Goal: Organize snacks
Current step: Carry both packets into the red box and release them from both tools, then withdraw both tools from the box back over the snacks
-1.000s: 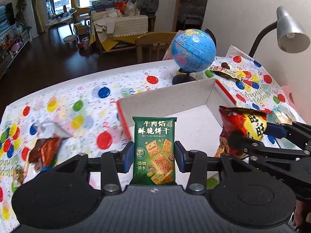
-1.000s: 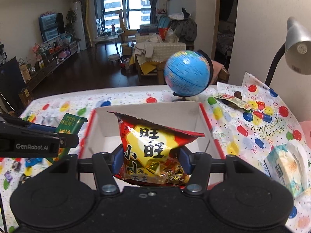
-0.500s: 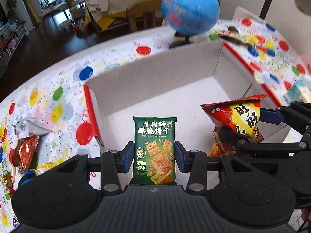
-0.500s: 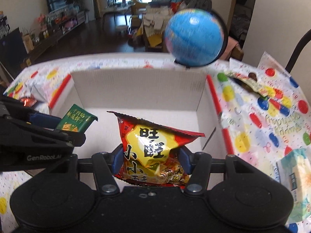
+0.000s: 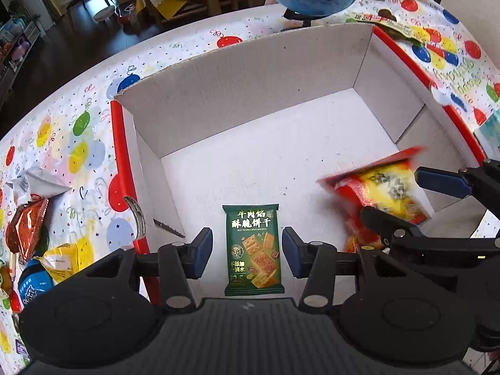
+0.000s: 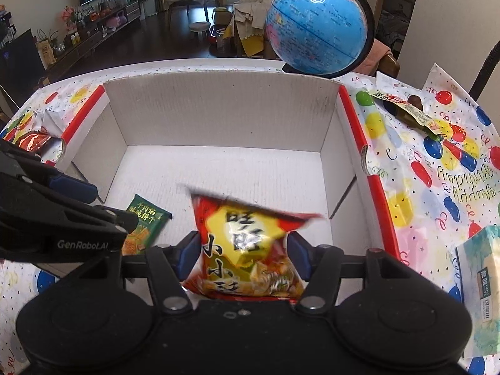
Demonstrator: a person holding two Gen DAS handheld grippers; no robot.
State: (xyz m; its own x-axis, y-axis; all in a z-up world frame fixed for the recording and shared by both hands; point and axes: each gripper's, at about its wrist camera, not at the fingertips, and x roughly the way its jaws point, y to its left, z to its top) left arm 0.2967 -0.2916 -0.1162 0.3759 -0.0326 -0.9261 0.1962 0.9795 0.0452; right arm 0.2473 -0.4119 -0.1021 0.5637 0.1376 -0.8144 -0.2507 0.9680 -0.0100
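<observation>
- white cardboard box [image 5: 250, 100] with red-edged side walls fills the left wrist view; its floor is bare beyond the near edge, with free room toward the far wall.
- left gripper [image 5: 247, 256] has just been opening: the jaws stand apart, and the green cracker packet [image 5: 253, 250] sits between them with a gap on each side, low over the box floor; whether it rests there i cannot tell.
- right gripper's fingers [image 5: 443, 182] reach in from the right, around the blurred red and yellow snack bag [image 5: 384, 193].
- loose snack packets [image 5: 28, 234] lie on the balloon-print tablecloth [image 5: 78, 143] left of the box, cut off by the edge.
- right wrist view: right gripper [image 6: 240, 254] has just been opening; the snack bag, tilted and blurred, is between the pads, and contact is hard to judge.
- globe [image 6: 315, 28] stands just behind the far wall; a tissue pack [image 6: 478, 297] lies right, partly cut off.
</observation>
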